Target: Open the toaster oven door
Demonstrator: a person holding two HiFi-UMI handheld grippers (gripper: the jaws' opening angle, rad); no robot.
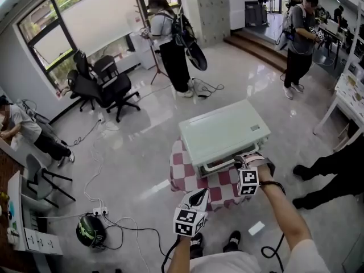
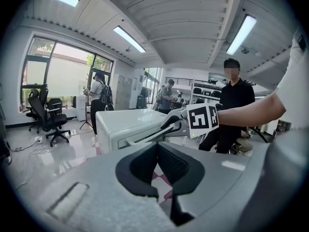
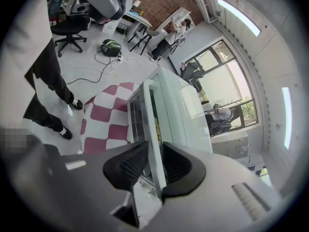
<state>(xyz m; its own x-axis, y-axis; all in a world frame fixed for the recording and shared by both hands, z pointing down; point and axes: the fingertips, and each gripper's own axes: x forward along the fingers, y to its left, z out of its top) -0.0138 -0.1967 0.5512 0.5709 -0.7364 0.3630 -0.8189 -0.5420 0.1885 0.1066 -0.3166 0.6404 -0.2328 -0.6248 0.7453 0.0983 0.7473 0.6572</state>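
A pale green toaster oven [image 1: 224, 131] [image 2: 126, 123] [image 3: 179, 105] stands on a red-and-white checked cloth [image 1: 183, 178] [image 3: 104, 111]. Its door [image 3: 137, 117] is slightly ajar at the top edge, and a narrow gap shows the inside. My right gripper [image 1: 245, 162] [image 3: 155, 161] [image 2: 175, 123] is at the front right of the oven, with the door's handle bar [image 3: 152, 124] running between its jaws. A gap shows beside the bar, so the gripper is open. My left gripper [image 1: 199, 197] [image 2: 157, 151] hangs shut and holds nothing, in front of the cloth and away from the oven.
A person in black [image 1: 333, 178] [image 2: 235, 98] stands close on the right. Cables, a power strip [image 1: 100, 211] and a helmet [image 1: 90, 230] lie on the floor at the left. Office chairs [image 1: 105, 84] and other people [image 1: 170, 44] are farther back.
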